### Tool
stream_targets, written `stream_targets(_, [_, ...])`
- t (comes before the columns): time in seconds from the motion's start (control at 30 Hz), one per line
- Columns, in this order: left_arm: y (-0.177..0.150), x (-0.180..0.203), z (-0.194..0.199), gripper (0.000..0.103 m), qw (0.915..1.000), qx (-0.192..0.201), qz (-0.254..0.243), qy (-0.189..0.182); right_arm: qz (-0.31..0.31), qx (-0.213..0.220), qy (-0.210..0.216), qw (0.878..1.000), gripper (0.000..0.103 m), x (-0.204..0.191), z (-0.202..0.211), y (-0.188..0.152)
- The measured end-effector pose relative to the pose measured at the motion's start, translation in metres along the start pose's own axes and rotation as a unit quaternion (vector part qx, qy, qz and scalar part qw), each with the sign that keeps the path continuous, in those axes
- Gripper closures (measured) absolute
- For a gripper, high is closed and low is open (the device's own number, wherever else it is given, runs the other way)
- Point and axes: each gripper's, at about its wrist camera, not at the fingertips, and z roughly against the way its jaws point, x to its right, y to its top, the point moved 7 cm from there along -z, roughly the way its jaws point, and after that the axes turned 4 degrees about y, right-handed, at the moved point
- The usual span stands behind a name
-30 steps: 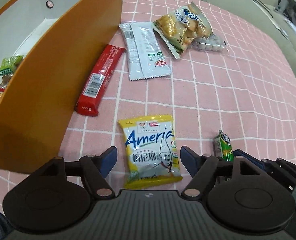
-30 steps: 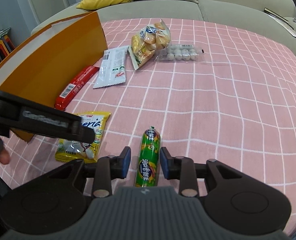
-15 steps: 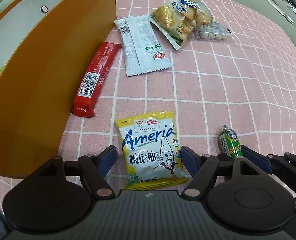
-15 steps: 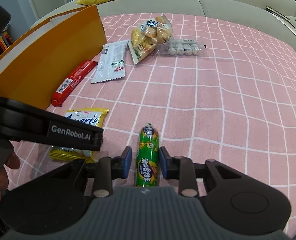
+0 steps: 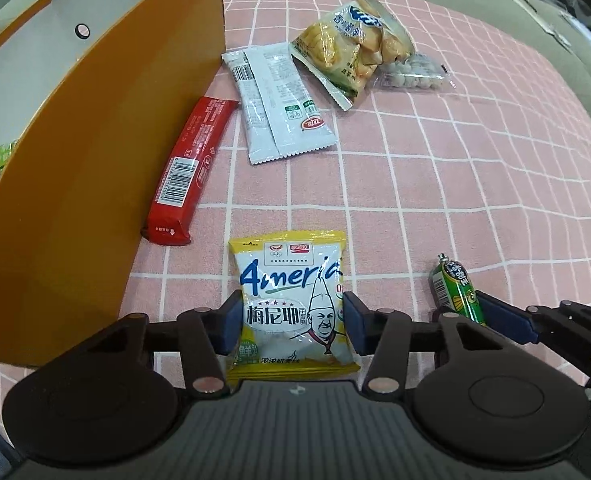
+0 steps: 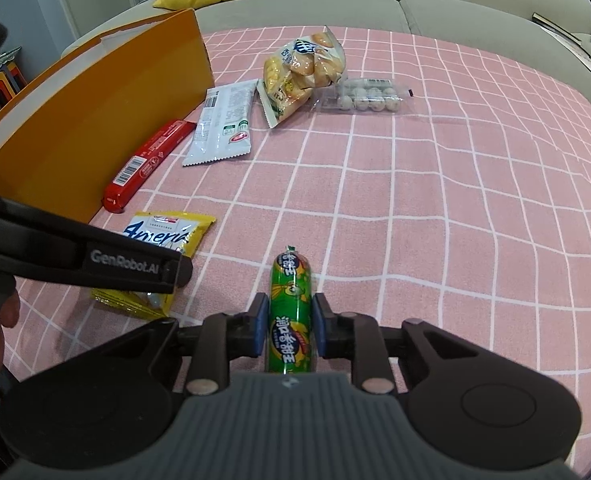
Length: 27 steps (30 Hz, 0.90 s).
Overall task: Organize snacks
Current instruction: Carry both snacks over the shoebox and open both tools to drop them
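The left gripper (image 5: 291,322) has just been closing, and its blue pads now sit against both side edges of the flat yellow-and-white snack packet (image 5: 291,304) lying on the pink checked cloth (image 5: 455,184); it reads as a grasp just taken, the packet not yet lifted. The right gripper (image 6: 289,330) is clenched on the short green foil-wrapped sausage (image 6: 290,312), which lies lengthwise between its pads and pokes out ahead of them.

To the left of the left gripper stands the orange cardboard box (image 5: 95,160), its wall close by. A bit of green packaging shows inside it (so at least one snack seems to be put away already, though little of the interior is visible).

Ahead of the left gripper, against the box wall, lies the long red wrapped bar (image 5: 189,172). Further ahead are the white sachet (image 5: 279,108), the clear bag of yellow puffed snacks (image 5: 351,48) and the clear pack of small pale balls (image 5: 411,76).

My judgement: the sorting is at an early-to-middle stage. Two items are in hand and four more lie loose on the cloth.
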Motion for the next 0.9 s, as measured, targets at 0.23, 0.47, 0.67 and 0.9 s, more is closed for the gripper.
stream_targets(0.23, [0.002, 0.002, 0.028, 0.045, 0.9995, 0.016, 0.0, -0.026, -0.008, 0.01, 0.008, 1.0, 0.083, -0.002, 0.009, 0.001])
stream_targets(0.47, [0.004, -0.005, 0.055, 0.045, 0.9989, 0.035, -0.005, -0.03, -0.018, 0.025, 0.02, 0.999, 0.083, -0.015, 0.026, 0.005])
stream_targets(0.67, [0.008, -0.018, 0.083, 0.045, 0.9973, 0.062, -0.005, -0.037, -0.021, 0.043, 0.028, 0.998, 0.083, -0.03, 0.046, 0.012])
stream_targets(0.9, [0.017, -0.036, 0.119, 0.045, 0.9939, 0.1, -0.003, -0.048, -0.013, 0.076, 0.047, 0.996, 0.083, -0.053, 0.073, 0.035])
